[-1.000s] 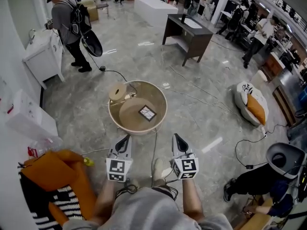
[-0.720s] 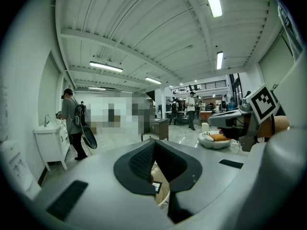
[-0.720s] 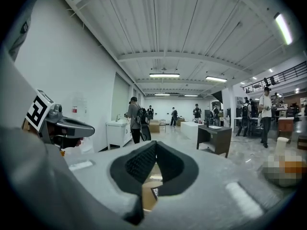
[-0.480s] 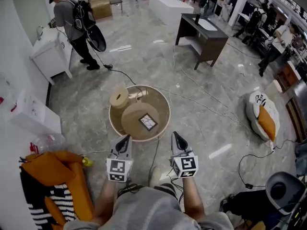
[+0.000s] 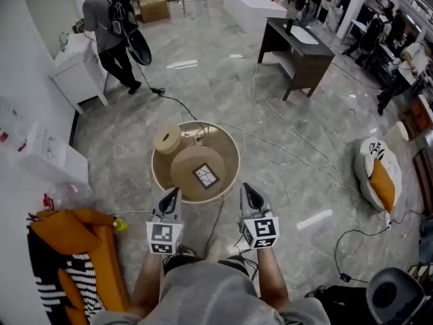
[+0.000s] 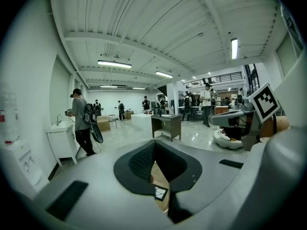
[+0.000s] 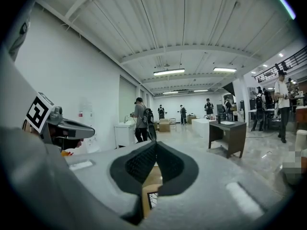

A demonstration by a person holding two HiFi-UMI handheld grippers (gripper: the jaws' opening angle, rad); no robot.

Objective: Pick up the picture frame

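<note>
Grey marbled floor (image 5: 284, 134) is carrying a low round beige counter with a raised rim (image 5: 232, 151). A small square black-edged picture frame (image 5: 206, 175) is lying flat on the tan disc (image 5: 184, 171) inside it, near a smaller round wooden drum (image 5: 167, 139). Left gripper (image 5: 172, 193) and right gripper (image 5: 247, 189) are hovering side by side at the near rim, each with jaws pressed together on nothing.

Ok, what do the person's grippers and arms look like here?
Both the left gripper and right gripper are pale grey wedges with black ribbed pads, each carrying a cube with black-and-white square markers. The person wears grey clothing; forearms are unsleeved.
</note>
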